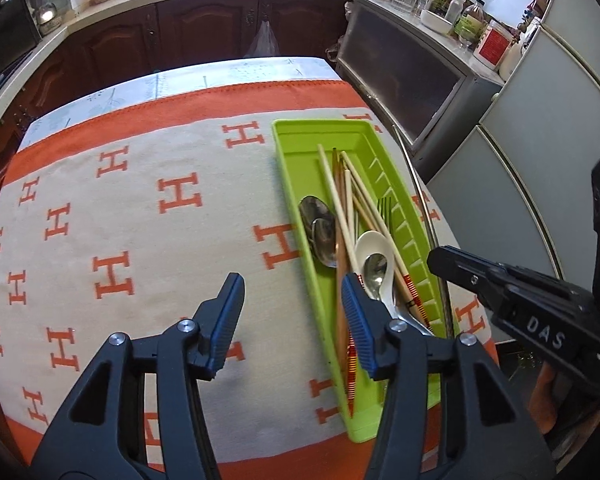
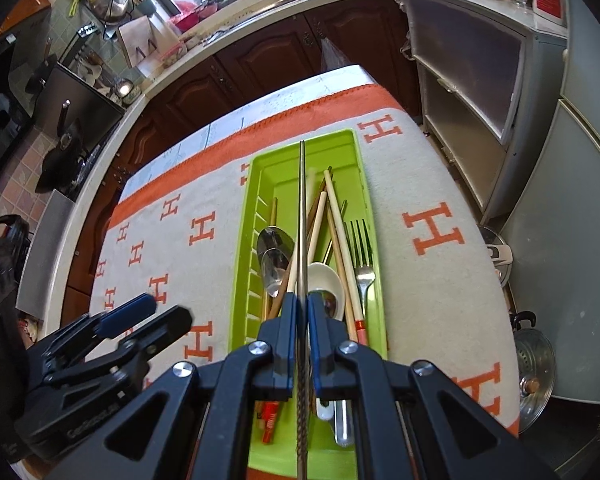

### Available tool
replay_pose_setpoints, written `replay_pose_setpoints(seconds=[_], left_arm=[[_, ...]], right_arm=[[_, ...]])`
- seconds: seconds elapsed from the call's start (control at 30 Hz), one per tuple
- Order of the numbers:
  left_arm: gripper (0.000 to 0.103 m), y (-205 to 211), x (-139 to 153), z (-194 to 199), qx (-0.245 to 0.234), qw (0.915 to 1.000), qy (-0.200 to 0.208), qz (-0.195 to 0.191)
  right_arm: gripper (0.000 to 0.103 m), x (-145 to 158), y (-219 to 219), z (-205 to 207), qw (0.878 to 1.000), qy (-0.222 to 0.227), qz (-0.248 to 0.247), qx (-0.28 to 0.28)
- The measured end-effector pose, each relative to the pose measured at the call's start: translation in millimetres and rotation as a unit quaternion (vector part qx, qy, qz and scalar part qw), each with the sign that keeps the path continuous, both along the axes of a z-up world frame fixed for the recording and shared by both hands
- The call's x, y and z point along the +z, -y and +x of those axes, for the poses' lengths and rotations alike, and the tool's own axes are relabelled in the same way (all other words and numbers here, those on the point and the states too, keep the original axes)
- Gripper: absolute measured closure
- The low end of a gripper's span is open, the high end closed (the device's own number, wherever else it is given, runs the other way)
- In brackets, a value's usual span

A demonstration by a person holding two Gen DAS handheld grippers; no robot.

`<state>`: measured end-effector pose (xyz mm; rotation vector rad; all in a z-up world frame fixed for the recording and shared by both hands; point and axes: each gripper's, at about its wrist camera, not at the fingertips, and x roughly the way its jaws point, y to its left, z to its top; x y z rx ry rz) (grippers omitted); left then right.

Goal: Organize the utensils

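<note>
The right gripper (image 2: 302,300) clamped one slim metal chopstick (image 2: 301,216) above the lime-green plastic tray (image 2: 242,240); wooden chopsticks (image 2: 332,216), spoons and fork already lay inside (nearly finished, I'd say); the left gripper (image 1: 292,312) hung open, empty.

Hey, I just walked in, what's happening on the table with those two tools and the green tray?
A person is sorting utensils with a handheld tool in each hand. The right tool is shut on a thin metal chopstick, holding it lengthwise over the long lime-green plastic tray. The tray already holds wooden chopsticks, metal spoons, a white ceramic spoon and a metal fork. The left tool is open and empty, beside the tray above the orange-and-cream patterned cloth.
</note>
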<state>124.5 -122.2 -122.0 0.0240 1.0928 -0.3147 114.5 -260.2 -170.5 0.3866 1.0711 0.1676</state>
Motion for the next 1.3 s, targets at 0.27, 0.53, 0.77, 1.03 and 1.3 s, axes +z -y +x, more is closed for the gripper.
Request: replay_pose_setpoints(seconds=[0.27, 0.53, 0.77, 1.03, 1.3], left_arm=[[0.056, -22, 2, 0, 0.035, 0.9994, 0.003, -0.007], [0.056, -27, 3, 0, 0.046, 0.9989, 0.011, -0.004], [0.056, -24, 6, -3, 0.045, 0.9989, 0.015, 0.000], [0.056, -16, 9, -17, 0.029, 0.9992, 0.022, 0.017], [0.056, -17, 11, -28, 0.029, 0.9985, 0.024, 0.039]], right_arm=[[0.097, -12, -7, 24, 0.999, -0.026, -0.025, -0.005], [0.077, -14, -8, 23, 0.999, -0.025, -0.034, -0.008], [0.076, -17, -8, 15, 0.999, -0.024, -0.031, -0.009], [0.076, -16, -11, -1, 0.999, -0.017, -0.027, -0.007], [0.075, -11, -16, -23, 1.000, -0.008, -0.017, -0.017]])
